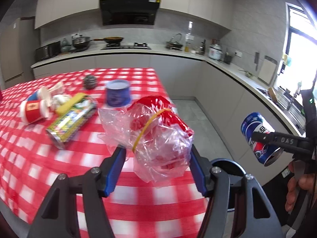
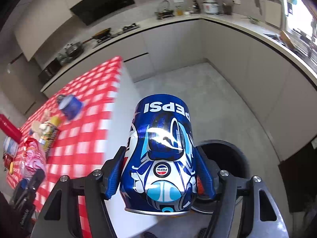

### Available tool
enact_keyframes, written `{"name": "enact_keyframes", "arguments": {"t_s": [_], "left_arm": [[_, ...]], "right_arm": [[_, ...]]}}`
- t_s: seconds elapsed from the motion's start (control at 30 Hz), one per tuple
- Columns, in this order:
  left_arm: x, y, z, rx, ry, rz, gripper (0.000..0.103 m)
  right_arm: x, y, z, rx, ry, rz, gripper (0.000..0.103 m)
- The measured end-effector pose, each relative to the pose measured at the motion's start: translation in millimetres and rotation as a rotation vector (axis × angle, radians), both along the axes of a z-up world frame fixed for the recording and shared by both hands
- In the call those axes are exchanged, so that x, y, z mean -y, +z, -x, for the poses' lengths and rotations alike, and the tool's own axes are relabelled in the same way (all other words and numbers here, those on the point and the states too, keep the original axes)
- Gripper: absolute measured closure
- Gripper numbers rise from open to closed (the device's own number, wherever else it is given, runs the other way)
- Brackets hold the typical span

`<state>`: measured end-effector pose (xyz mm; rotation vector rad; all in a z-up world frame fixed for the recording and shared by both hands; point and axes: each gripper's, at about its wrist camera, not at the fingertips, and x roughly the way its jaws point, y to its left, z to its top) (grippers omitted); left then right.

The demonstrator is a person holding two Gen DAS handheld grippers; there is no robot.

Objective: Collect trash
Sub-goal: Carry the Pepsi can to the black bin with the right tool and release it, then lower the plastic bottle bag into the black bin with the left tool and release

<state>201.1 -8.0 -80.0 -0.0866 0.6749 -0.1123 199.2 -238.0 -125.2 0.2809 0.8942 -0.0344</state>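
Table [image 1: 39, 158] in red check cloth, its corner beside a dark round bin [image 2: 227, 154] on the floor. Left gripper [image 1: 156, 154] jaws pinch a crumpled clear plastic bag [image 1: 158, 138] above the table edge: light, soft, slippery. Right gripper [image 2: 160, 170] jaws clamp a Pepsi can [image 2: 162, 158] mid-body near the bin: light, dentable. Snack tube [image 1: 69, 123], blue cup [image 1: 117, 95] and red cup [image 1: 33, 112] still on the table.

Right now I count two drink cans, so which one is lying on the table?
The yellow-green can lies on its side on the checked tablecloth. The blue Pepsi can is off the table, clamped in the right gripper.
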Motion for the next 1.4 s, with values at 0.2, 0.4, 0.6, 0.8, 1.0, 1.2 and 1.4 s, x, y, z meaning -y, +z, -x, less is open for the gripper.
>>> {"name": "enact_keyframes", "arguments": {"t_s": [0.2,0.4,0.6,0.8,1.0,1.2,1.4], "left_arm": [[56.7,-3.2,-1.8,-0.001,-0.060,0.000,0.039],[105.3,-13.2,-8.0,-0.014,-0.092,-0.018,0.039],[139.1,-32.2,-13.0,-0.034,-0.097,-0.031,0.039],[154.7,-56.1,-15.0,-0.073,-0.073,-0.041,0.039],[173.2,-75.4,-12.5,-0.113,-0.069,-0.047,0.039],[204.0,-86.4,-12.2,-0.127,-0.107,-0.057,0.039],[227.6,-99.9,-14.0,-0.153,-0.141,-0.058,0.039]], "right_arm": [[58.1,-28.1,4.6,-0.058,-0.017,-0.008,0.034],[97.1,-59.5,0.1,-0.106,-0.007,-0.027,0.034],[123.6,-97.6,-9.5,-0.155,0.019,-0.056,0.033],[140.1,-129.7,-24.9,-0.200,0.022,-0.024,0.019],[174.0,-128.6,-17.0,-0.170,-0.033,-0.052,0.019],[202.1,-117.1,-6.4,-0.142,-0.069,-0.047,0.019],[226.4,-109.7,4.1,-0.125,-0.102,-0.044,0.019]]}}
